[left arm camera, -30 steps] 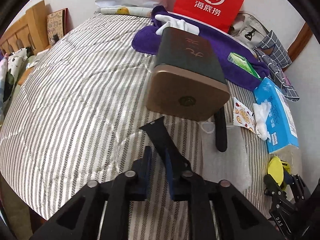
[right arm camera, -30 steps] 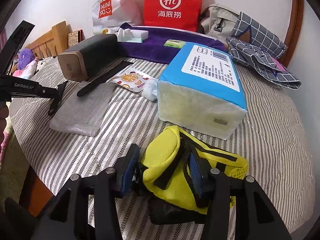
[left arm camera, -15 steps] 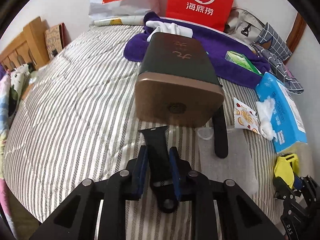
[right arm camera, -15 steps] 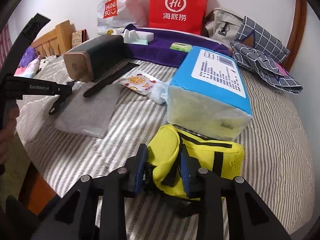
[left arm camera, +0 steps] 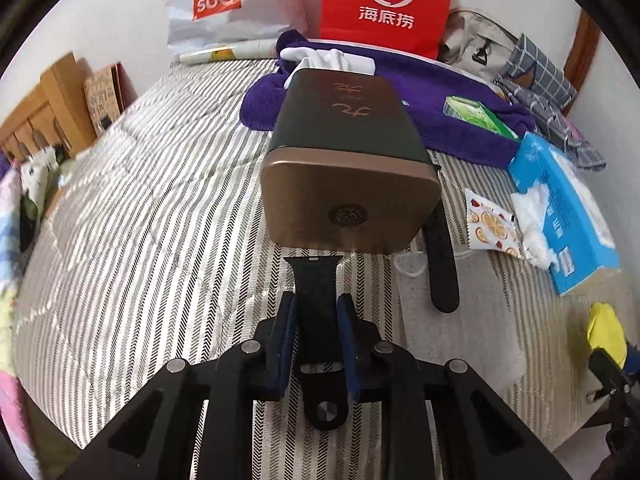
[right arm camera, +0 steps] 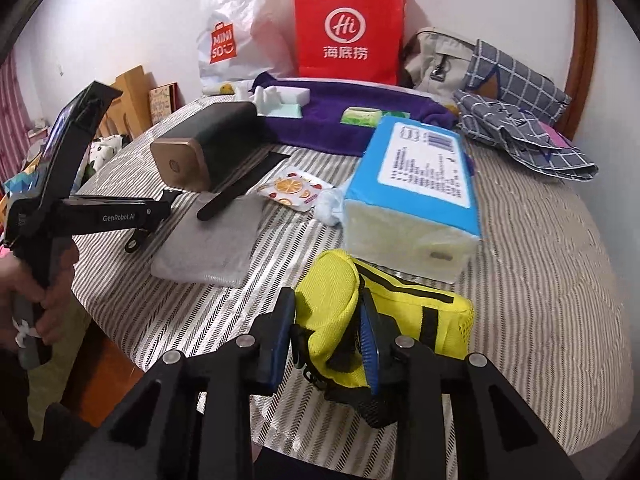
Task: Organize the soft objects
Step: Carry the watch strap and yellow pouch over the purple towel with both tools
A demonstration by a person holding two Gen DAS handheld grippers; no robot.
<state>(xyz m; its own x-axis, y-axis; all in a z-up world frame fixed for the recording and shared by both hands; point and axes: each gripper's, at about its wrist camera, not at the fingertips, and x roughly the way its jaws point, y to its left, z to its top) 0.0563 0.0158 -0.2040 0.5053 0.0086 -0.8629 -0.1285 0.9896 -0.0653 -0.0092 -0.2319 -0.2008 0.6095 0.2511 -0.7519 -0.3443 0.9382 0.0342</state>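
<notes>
Left gripper (left arm camera: 316, 322) fingers (left arm camera: 285, 332) clamped on a black watch strap (left arm camera: 318, 312), strap running lengthwise between the blue pads, pin end toward the camera, free end reaching toward the dark box (left arm camera: 348, 168) with the bronze end cap. Right gripper (right arm camera: 326, 334) fingers (right arm camera: 276, 340) pinch a bunched fold of the yellow mesh pouch (right arm camera: 384, 312); pouch body trails right, near the edge of the striped bed cover (right arm camera: 540, 260).

Left wrist view only: wooden headboard (left arm camera: 40, 112) far left, box top with gold script, second black strap (left arm camera: 440, 264) lying right of the box. Yellow pouch there is just a sliver at the right edge (left arm camera: 606, 332), grip not readable from this side.

Right wrist view only: a hand (right arm camera: 52, 292) on the left gripper's handle at far left, left gripper seen side-on with the strap end hanging under it. Also the grey flat pad (right arm camera: 208, 248) under the second strap, citrus-print sachet (right arm camera: 290, 188), blue tissue pack (right arm camera: 416, 196) just behind the pouch, checked fabric bag (right arm camera: 516, 120) far right.

Both views: purple towel (left arm camera: 460, 128), Miniso bag (left arm camera: 224, 4), red Hi bag (left arm camera: 386, 4) at the back wall.
</notes>
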